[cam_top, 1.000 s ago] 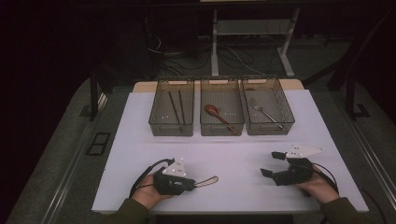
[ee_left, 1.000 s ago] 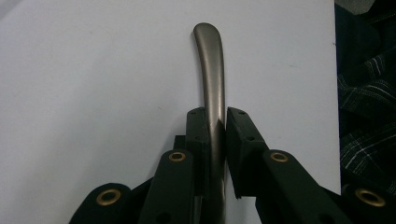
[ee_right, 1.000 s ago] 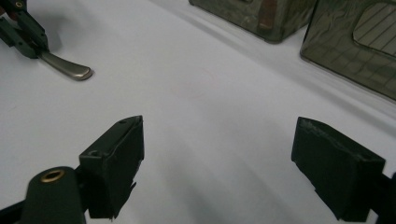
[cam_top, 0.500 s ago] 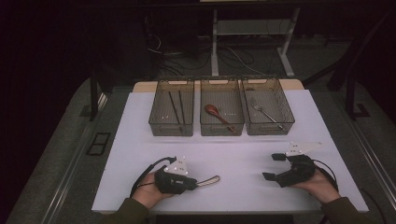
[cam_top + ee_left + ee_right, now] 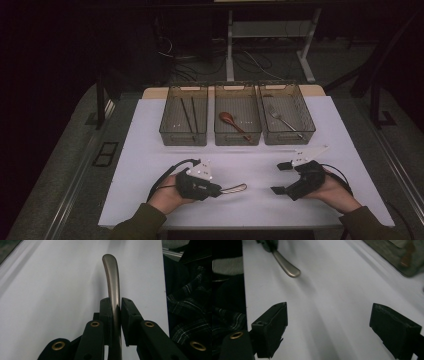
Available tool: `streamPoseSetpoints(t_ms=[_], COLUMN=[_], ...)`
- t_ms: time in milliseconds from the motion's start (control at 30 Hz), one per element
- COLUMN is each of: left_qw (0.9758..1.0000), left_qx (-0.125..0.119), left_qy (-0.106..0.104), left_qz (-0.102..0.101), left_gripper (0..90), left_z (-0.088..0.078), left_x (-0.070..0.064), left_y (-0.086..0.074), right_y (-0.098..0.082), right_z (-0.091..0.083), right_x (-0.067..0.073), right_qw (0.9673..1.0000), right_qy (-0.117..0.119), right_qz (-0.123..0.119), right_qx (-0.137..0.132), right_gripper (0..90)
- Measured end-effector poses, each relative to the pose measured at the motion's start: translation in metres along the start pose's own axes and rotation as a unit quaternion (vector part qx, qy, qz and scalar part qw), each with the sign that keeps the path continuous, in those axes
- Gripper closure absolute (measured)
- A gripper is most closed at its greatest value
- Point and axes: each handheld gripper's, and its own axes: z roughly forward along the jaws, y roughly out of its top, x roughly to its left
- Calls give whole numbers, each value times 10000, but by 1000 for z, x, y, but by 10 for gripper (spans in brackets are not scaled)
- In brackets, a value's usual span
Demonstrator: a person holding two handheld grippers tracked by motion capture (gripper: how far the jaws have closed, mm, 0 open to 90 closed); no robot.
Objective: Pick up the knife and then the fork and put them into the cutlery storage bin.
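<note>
Cutlery handle [image 5: 111,277]: we note it clamped between our left gripper's [image 5: 216,189] jaws, its rounded end pointing toward our right gripper [image 5: 281,177], whose jaws stand wide apart, nothing between them.

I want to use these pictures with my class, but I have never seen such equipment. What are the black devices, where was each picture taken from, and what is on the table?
A person holds a hand-operated gripper in each hand. The high view looks down on the white table; the other two pictures come from cameras riding on the grippers. The left gripper is shut on a metal utensil handle, probably cutlery; its working end is hidden. The right gripper is open and holds nothing. Three clear bins stand in a row: the left bin holds chopsticks, the middle bin a wooden spoon, the right bin a fork.
</note>
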Motion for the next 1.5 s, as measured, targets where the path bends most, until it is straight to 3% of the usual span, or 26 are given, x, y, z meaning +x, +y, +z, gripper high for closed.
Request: streamPoseSetpoints(t_ms=[167,200,267,367,567,633,667,700,733,933,1000,1100,1267,1367,1433,1467,1500], left_qw=[9997,9994,9988,9978,9954,9952,9953,9948,9941,9929,9930,9924,9910,9918,9921,9922,9934], left_qx=[49,62,102,204,331,346,339,367,378,377,422,447,527,578,570,523,468], left_qy=[-165,-190,-279,-360,-442,-491,-503,-510,-498,-538,-579,-604,-622,-622,-638,-554,-545], left_qz=[152,283,384,521,783,770,754,803,890,990,933,973,1063,957,913,986,889], left_gripper=[788,788,787,787,787,787,787,787,787,787,787,786,784,782,772,752,717], left_z=[9,10,13,16,18,20,20,21,21,25,25,26,28,30,31,29,27], left_x=[5,7,7,6,5,4,3,3,3,1,-1,-2,-1,-3,-2,0,1], left_y=[18,22,30,39,54,57,58,59,61,66,68,69,71,70,69,69,69], right_y=[23,28,38,50,63,65,65,66,67,67,67,67,67,66,66,66,65], right_z=[10,12,18,28,46,51,53,55,56,63,64,66,66,65,64,66,66], right_x=[8,10,12,17,24,26,28,27,30,31,31,29,28,31,32,32,32], right_qw=[9982,9972,9939,9891,9788,9754,9754,9717,9724,9675,9671,9638,9636,9667,9642,9633,9628], right_qy=[273,320,420,598,963,1043,1090,1162,1198,1370,1388,1471,1470,1407,1491,1467,1407], right_qz=[-515,-636,-957,-1231,-1578,-1662,-1614,-1735,-1630,-1650,-1621,-1725,-1722,-1620,-1606,-1687,-1696], right_qx=[171,225,343,545,885,1004,1036,1104,1163,1343,1387,1401,1419,1398,1495,1487,1563], right_gripper=[157,160,196,255,422,480,520,560,582,703,747,757,764,766,768,768,769])
